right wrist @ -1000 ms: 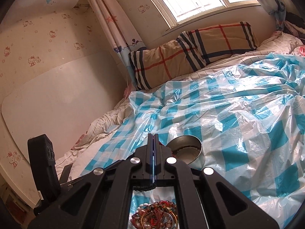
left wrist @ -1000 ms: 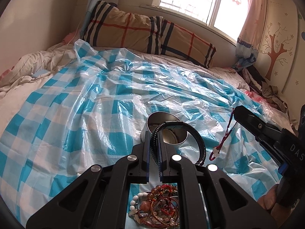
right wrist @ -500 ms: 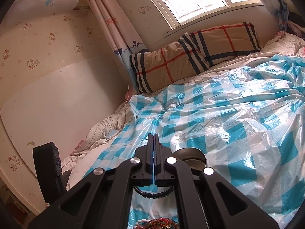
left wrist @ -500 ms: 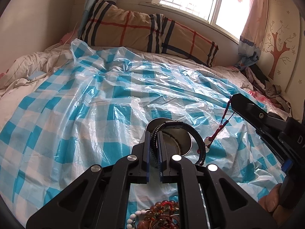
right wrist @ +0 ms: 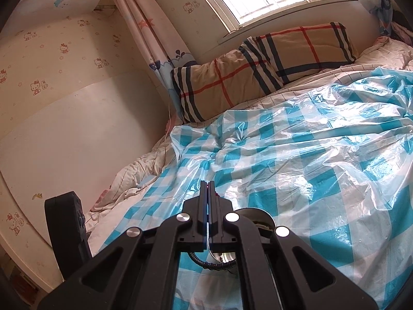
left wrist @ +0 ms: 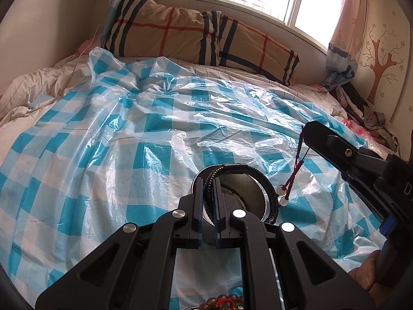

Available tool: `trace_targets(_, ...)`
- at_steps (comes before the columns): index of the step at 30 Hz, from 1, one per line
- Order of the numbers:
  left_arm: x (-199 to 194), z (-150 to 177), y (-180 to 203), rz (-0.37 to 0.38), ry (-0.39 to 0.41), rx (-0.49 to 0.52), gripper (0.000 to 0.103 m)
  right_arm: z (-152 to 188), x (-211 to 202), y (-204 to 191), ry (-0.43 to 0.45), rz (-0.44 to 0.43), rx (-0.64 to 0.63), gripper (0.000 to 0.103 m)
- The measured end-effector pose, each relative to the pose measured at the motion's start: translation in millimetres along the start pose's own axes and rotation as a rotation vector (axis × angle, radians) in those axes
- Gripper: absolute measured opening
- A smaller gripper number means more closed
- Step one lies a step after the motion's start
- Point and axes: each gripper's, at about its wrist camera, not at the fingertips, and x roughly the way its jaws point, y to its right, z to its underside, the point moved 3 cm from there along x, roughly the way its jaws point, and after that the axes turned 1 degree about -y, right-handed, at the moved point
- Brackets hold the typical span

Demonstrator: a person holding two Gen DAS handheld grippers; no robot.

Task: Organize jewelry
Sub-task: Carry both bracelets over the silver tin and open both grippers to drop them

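Setting: bedroom, daylight through a barred window; a bed [left wrist: 31, 95] covered with a blue-and-white checked plastic sheet [left wrist: 129, 134], a plaid pillow [left wrist: 180, 36] along its far side.

Left gripper: left gripper [left wrist: 208, 196] pinches a black braided bracelet [left wrist: 260, 180], jaws nearly together with only the cord between them; the loop arcs forward and to the right of the fingertips, over the mouth of a round metal tin [left wrist: 242, 191].

Right gripper: right gripper [right wrist: 207, 193], seen in its own view with jaws pressed together, grips the top of a dark red cord bracelet [left wrist: 296, 165] that hangs free below its tips, white beads at the bottom, just right of the tin and apparently above the sheet.

Tin: directly ahead of and beneath the left fingertips, open, standing on the sheet; the visible interior looks bare metal, though the gripper hides much of it.

Other container: a dish of beaded bracelets [left wrist: 224, 302], brown and red, directly below the left gripper body; only a sliver shows, so its fill cannot be judged.

Step in hand, as judged: lowering the black bracelet into the tin.

Doing it well: centre the loop over the opening, since its far arc overhangs the right rim; descend until it sags inside, then open. Keep the dangling red cord clear so the two do not tangle. The soft bed may let the tin tip if pressed.
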Motion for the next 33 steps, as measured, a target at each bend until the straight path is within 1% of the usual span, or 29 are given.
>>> trace_targets(13, 20.3, -0.5, 0.7, 0.001, -0.031, -0.005, 0.006, 0.2, 16.4, 8.9, -0.028, -0.013, 0.022, 0.001)
trace_targets(15, 20.8, 0.9, -0.1, 0.0, -0.036, -0.008, 0.006, 1.8, 19.9, 10.0, -0.043, -0.015, 0.026, 0.002)
trace_targets(20, 18.8, 0.5, -4.7, -0.007, -0.029, -0.024, 0.006, 11.9, 34.1, 19.2, -0.113, -0.002, 0.059, 0.002)
trace_targets(26, 18.1, 0.5, -7.6, -0.014, -0.029, -0.03, 0.006, 14.3, 32.5, 30.0, -0.118, 0.012, 0.094, 0.003)
trace_targets(27, 18.2, 0.5, -7.9, -0.014, -0.029, -0.03, 0.006, 14.6, 33.3, 30.2, -0.123, 0.01, 0.097, 0.017)
trace_targets(28, 17.8, 0.6, -8.2, -0.015, -0.03, -0.031, 0.006, 15.0, 34.2, 30.1, -0.125, 0.007, 0.1, 0.033)
trace_targets(29, 17.7, 0.8, -8.8, -0.016, -0.031, -0.033, 0.006, 15.7, 33.6, 28.8, -0.119, 0.006, 0.097, 0.058)
trace_targets(33, 16.0, 0.9, -13.1, -0.023, -0.03, -0.041, 0.006, 13.6, 29.9, 22.6, -0.102, 0.008, 0.067, 0.059)
